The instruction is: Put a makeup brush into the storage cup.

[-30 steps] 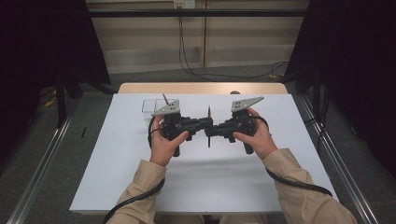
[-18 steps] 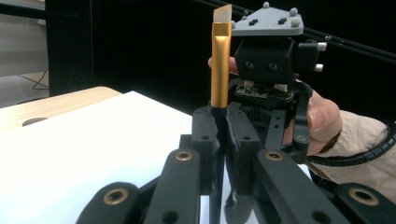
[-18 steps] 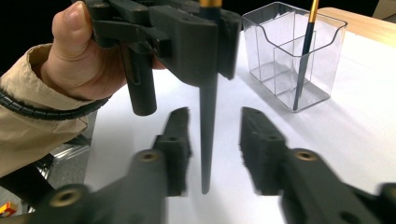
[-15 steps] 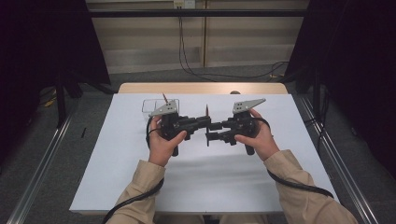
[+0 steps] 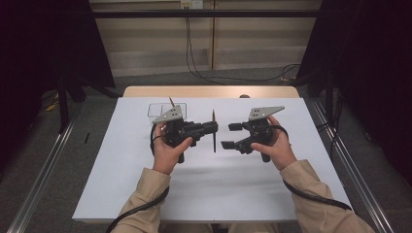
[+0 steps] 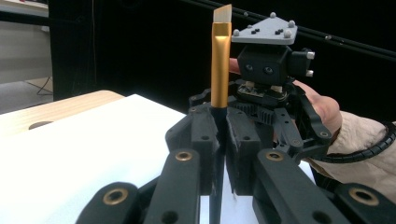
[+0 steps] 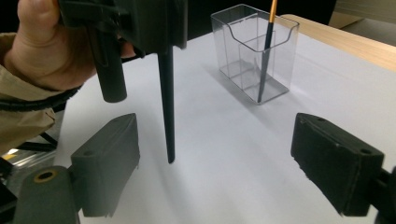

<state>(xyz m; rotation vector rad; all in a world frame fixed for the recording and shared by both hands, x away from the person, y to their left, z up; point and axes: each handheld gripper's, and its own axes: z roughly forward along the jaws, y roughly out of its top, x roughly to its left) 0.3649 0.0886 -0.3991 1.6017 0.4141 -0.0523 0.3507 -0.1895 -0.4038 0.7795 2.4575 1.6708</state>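
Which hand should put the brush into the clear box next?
Probably left: the left gripper already grips the brush and is nearer the clear box. The right gripper has just opened, empty.

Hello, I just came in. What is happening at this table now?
A person works over a white table with a gripper in each hand. The left gripper is shut on a paintbrush, holding it upright. The right gripper has just been opening, nothing between its jaws, and stands beside the brush. A second brush stands in a clear holder further back.
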